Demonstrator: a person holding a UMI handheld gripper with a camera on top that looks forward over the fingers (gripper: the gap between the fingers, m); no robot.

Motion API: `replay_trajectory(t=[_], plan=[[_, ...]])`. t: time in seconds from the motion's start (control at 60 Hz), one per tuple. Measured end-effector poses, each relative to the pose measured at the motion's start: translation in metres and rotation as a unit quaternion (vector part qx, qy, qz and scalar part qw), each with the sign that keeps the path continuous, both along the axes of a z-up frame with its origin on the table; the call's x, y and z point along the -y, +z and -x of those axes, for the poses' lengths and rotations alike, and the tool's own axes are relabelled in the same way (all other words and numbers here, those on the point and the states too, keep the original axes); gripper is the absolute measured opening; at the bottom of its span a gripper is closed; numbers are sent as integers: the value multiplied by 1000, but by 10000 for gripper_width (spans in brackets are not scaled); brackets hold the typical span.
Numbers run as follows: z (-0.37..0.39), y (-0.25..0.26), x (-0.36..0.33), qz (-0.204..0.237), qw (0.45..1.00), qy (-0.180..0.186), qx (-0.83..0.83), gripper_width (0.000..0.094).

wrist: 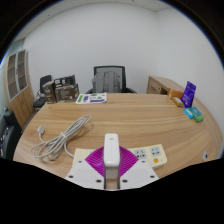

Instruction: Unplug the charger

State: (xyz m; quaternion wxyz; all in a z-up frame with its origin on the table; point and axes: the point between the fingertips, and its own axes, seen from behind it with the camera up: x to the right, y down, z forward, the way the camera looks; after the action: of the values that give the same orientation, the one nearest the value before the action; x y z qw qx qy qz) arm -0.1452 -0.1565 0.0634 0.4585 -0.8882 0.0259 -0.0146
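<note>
Gripper point(112, 172) jaws are closed on a white charger point(112, 153), beside a power strip point(147, 155); a coiled cable point(62, 140) lies on the bench point(130, 115).

My gripper point(112, 170) sits low over the wooden table point(120, 115), and a white charger point(112, 152) stands upright between my two fingers, the purple pads point(95, 160) close against its sides; I cannot tell whether they press on it. Just to the right of the fingers lies a white power strip point(150, 155) with sockets. To the left, a coiled white cable point(58, 140) rests on the tabletop. Beyond, near the far edge, lies a flat green-and-white item point(91, 98), and a black office chair point(112, 78) stands behind the table. Well to the right sit a purple box point(189, 92) and small teal objects point(192, 114).
</note>
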Motion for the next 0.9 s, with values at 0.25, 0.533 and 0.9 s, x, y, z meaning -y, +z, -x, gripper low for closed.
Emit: replay_trajectory(t=[0.25, 0.533, 0.9], plan=[[-19, 264, -45, -255, 965, 54, 13, 141], [-162, 143, -49, -160, 986, -16, -44, 147], [-251, -15, -11, -24, 988, -71, -136, 301]])
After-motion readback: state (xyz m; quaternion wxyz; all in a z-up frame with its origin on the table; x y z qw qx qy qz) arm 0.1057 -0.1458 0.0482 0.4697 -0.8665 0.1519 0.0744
